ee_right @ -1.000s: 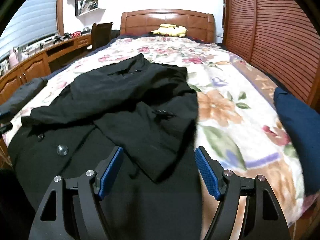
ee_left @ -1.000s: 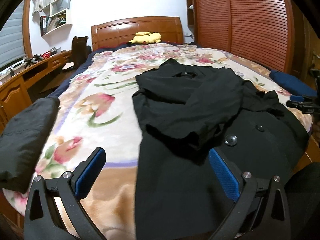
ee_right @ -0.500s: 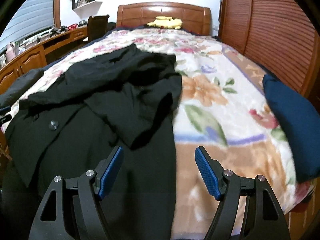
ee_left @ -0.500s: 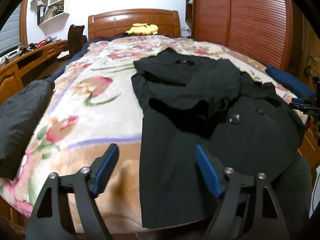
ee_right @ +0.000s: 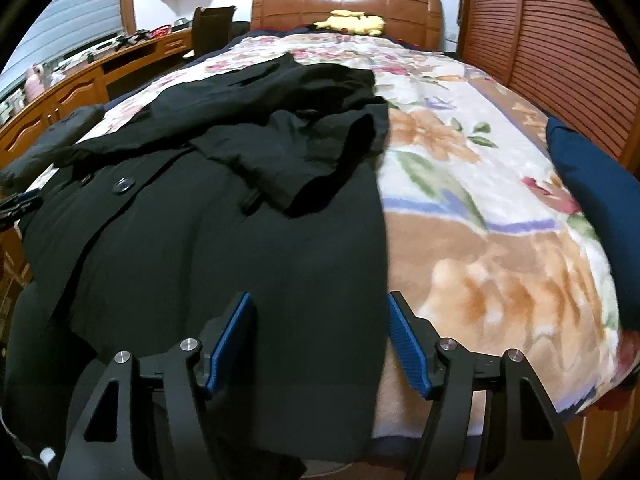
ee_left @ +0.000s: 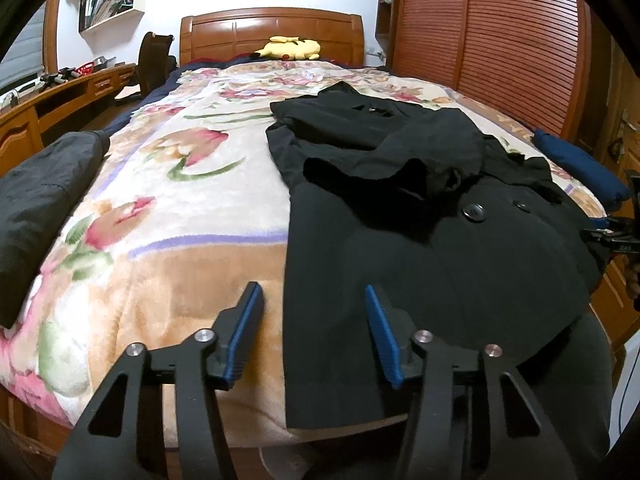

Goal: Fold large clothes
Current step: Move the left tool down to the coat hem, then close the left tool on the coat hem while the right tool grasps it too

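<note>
Both tools have dropped toward the black coat's [ee_left: 420, 272] hem on the bed [ee_left: 168, 208]; left tool [ee_left: 314, 330] and right tool [ee_right: 320, 338] have narrowed, jaws straddling its side edges, gripping nothing yet.

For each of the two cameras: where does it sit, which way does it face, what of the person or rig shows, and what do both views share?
Left wrist: behind the left gripper at the bed's foot, facing the wooden headboard; its jaws, just closing, straddle the black button-front coat's left edge, unpressed; the right gripper shows.
Right wrist: behind the right gripper, jaws just closing, straddling the coat's right edge.
Shared: coat, floral blanket, yellow plush toy.
</note>
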Demonstrator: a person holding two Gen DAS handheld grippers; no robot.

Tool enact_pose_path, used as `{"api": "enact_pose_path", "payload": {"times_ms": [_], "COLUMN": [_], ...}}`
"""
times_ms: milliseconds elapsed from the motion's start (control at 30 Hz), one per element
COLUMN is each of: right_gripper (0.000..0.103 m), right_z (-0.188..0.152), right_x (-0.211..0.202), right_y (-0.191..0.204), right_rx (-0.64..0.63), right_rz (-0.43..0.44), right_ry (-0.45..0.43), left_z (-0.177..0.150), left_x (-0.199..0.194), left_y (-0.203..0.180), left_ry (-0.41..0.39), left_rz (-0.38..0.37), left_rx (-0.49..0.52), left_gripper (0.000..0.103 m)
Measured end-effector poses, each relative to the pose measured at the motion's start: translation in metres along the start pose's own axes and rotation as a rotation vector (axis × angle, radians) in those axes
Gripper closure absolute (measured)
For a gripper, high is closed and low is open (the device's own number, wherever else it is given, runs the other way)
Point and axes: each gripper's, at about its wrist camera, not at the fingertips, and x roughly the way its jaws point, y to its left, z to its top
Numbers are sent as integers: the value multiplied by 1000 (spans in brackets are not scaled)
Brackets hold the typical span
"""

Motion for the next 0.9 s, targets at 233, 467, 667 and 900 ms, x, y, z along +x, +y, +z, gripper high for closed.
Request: {"api": "enact_pose_path", "payload": {"times_ms": [233, 467, 667, 900], "right_gripper": [44, 51, 83, 93], "right_z": [-8, -12, -4, 8], "right_x": [-5, -9, -10, -24], "right_y": [4, 7, 11, 13], "right_rx": [1, -3, -14, -3], "right_rz": [15, 21, 12, -2], "right_ry": [-4, 8, -3, -99], "left_z": [-7, -11, 2, 29], "left_x": [-4, -8, -28, -59], "left_y": [-3, -8, -23, -34], "left_ry": [11, 10, -39, -141], "left_rz": [-29, -26, -7, -6], "left_rx": [-3, 4, 49, 80], "left_gripper": [55, 79, 96, 97]}}
